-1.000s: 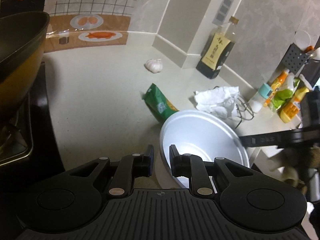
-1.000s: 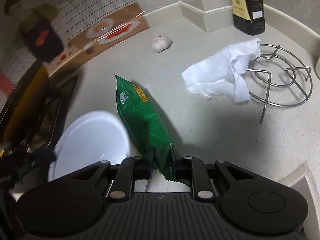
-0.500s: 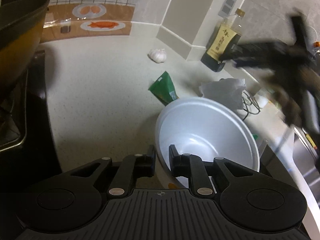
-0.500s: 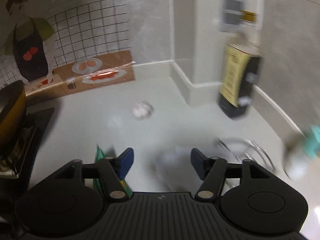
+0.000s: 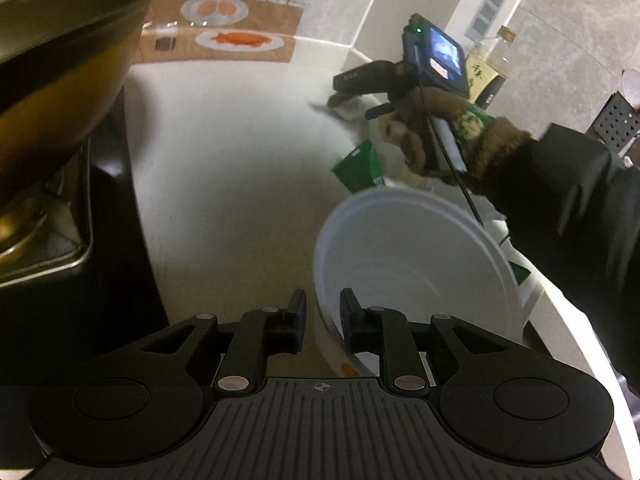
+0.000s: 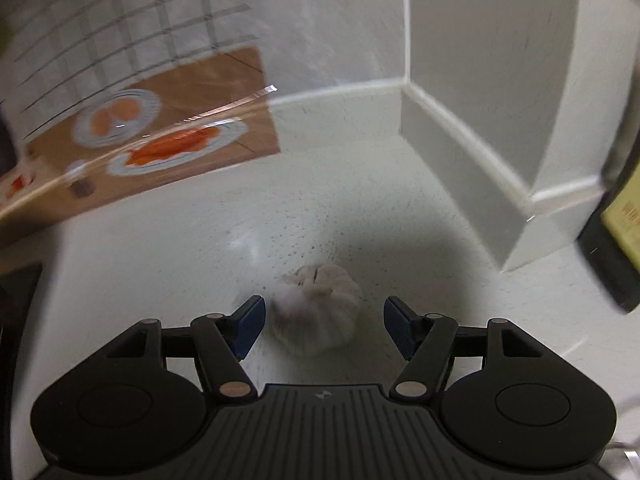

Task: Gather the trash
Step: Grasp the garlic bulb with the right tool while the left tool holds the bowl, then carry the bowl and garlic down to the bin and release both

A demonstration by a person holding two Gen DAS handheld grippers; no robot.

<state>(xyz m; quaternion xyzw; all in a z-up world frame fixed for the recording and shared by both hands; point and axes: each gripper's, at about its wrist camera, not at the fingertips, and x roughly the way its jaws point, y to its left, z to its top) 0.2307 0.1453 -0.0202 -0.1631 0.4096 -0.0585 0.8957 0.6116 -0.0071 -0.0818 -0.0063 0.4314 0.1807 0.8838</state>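
We see a pale speckled counter (image 6: 168, 240) running into a wall corner. On it lie a garlic bulb (image 6: 316, 312), a green packet (image 5: 358, 168) and, at the right edge, a dark bottle (image 6: 616, 248) standing upright.

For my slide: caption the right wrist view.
Open right tongs straddle a garlic bulb on the pale countertop.

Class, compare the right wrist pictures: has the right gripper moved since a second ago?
Yes. The right gripper, jaws opened, has left the green packet and travelled toward the wall corner, now straddling the garlic bulb.
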